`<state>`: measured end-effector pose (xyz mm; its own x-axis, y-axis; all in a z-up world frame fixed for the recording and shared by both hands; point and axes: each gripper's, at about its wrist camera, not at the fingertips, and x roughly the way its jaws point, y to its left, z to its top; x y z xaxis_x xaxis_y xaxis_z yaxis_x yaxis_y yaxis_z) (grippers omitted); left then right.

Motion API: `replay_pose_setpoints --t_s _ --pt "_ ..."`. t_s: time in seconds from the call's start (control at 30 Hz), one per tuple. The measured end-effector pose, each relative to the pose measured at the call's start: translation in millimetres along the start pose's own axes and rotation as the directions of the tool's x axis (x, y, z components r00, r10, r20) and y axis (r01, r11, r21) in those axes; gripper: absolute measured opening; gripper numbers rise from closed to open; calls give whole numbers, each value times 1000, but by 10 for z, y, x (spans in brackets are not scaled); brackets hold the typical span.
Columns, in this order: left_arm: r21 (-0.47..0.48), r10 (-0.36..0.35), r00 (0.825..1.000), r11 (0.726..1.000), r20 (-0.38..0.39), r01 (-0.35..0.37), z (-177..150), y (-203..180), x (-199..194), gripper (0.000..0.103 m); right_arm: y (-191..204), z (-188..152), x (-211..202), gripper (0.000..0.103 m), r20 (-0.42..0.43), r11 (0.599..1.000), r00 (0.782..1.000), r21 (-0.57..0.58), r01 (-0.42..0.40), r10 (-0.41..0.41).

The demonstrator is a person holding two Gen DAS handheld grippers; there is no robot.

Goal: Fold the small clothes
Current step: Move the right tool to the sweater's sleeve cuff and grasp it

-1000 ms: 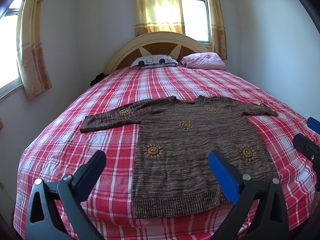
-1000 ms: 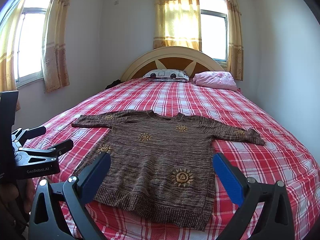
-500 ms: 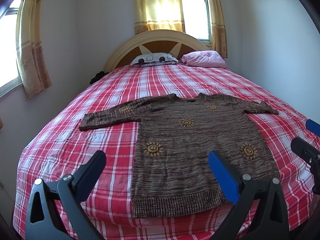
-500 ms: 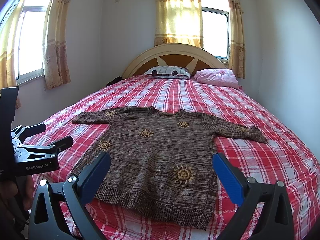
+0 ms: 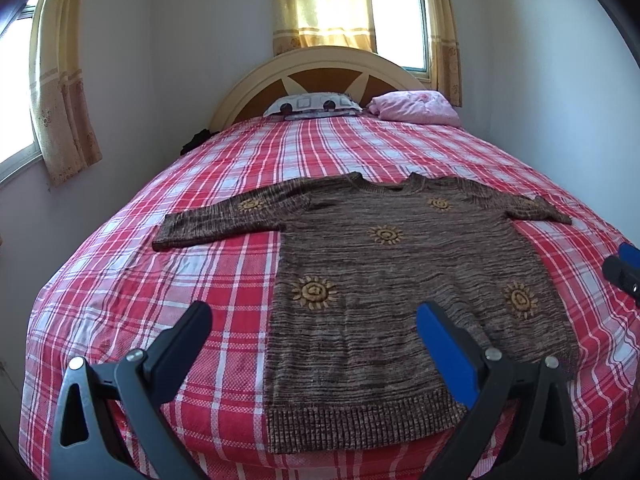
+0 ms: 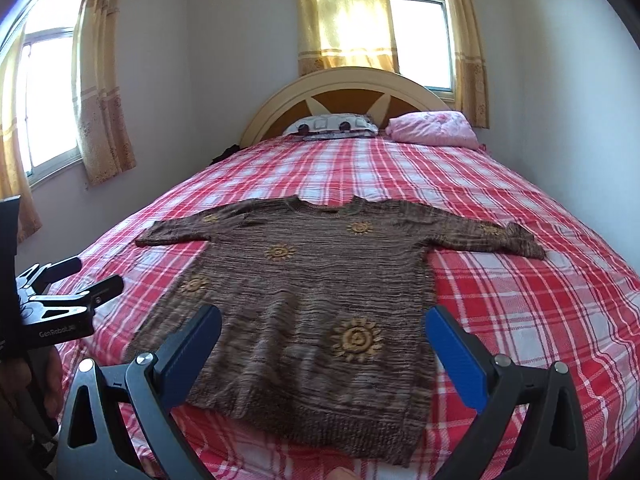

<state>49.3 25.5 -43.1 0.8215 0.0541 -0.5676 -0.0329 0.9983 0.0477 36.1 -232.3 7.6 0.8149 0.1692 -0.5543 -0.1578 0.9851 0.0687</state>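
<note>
Left claw [image 6: 76,284] beside sweater [image 6: 312,300]

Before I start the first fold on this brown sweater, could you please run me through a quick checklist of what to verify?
1. Sweater spread flat, front up on the bed: ok.
2. Both sleeves stretched out sideways: ok, though the far end of the sleeve on the right looks slightly bunched.
3. Left gripper open and empty: ok.
4. Right gripper open and empty: ok.
5. Bottom hem within reach at the near edge of the bed: ok.
6. Fingers touching the fabric: not ok, both grippers hang above it.
</note>
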Motion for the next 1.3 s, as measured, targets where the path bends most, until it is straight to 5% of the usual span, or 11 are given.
replay_pose_setpoints --t_s 0.57,0.93,1.1,1.3 --pt "46 48 997 998 -66 -45 288 -63 890 103 -1493 146 853 102 -184 963 979 238 126 -83" --pt "17 67 994 998 -89 -65 587 30 1517 103 -2329 272 1348 101 -248 912 967 382 147 -52" --pt "24 82 990 997 -112 -80 638 -10 1753 103 -2636 288 1563 81 -261 874 965 465 141 -16" --pt "19 80 986 997 -149 -78 625 -17 1977 103 -2978 320 1734 80 -245 821 969 549 156 -21"
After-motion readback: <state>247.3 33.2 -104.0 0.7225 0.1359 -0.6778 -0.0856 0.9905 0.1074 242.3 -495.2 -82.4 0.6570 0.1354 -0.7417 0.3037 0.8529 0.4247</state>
